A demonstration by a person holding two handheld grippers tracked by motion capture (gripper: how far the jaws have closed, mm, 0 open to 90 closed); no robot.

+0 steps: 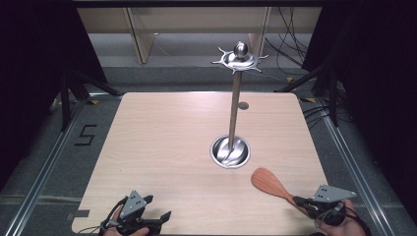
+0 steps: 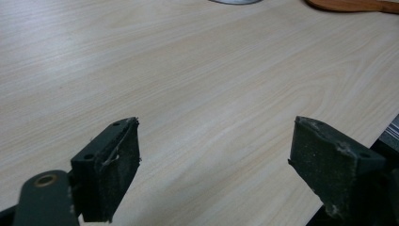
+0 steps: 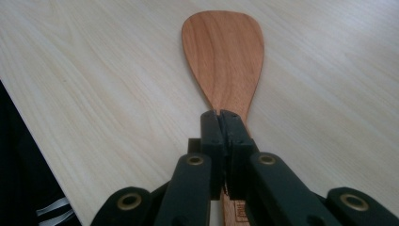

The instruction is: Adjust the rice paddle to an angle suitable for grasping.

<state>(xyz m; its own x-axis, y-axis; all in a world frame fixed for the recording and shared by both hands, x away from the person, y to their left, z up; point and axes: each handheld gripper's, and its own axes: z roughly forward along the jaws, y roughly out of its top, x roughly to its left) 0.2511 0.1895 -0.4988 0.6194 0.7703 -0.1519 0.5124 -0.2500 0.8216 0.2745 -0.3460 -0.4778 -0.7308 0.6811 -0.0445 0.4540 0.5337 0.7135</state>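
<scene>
A brown wooden spatula [image 1: 269,182] lies on the light wooden table [image 1: 167,142] at the front right, blade pointing toward the middle. My right gripper [image 1: 301,201] is shut on its handle; in the right gripper view the two jaws press together over the spatula [image 3: 223,56] just behind the blade. My left gripper [image 1: 158,210] rests at the front left edge, open, its pads [image 2: 115,174] wide apart over bare table with nothing between them. The spatula's edge [image 2: 350,5] shows at the top right of the left gripper view.
A steel utensil stand [image 1: 230,151] with a round base, tall pole and hooked top [image 1: 238,58] stands right of the table's centre, just behind the spatula. Dark curtains, tripod legs and cables surround the table. A floor marking reads 5 at the left.
</scene>
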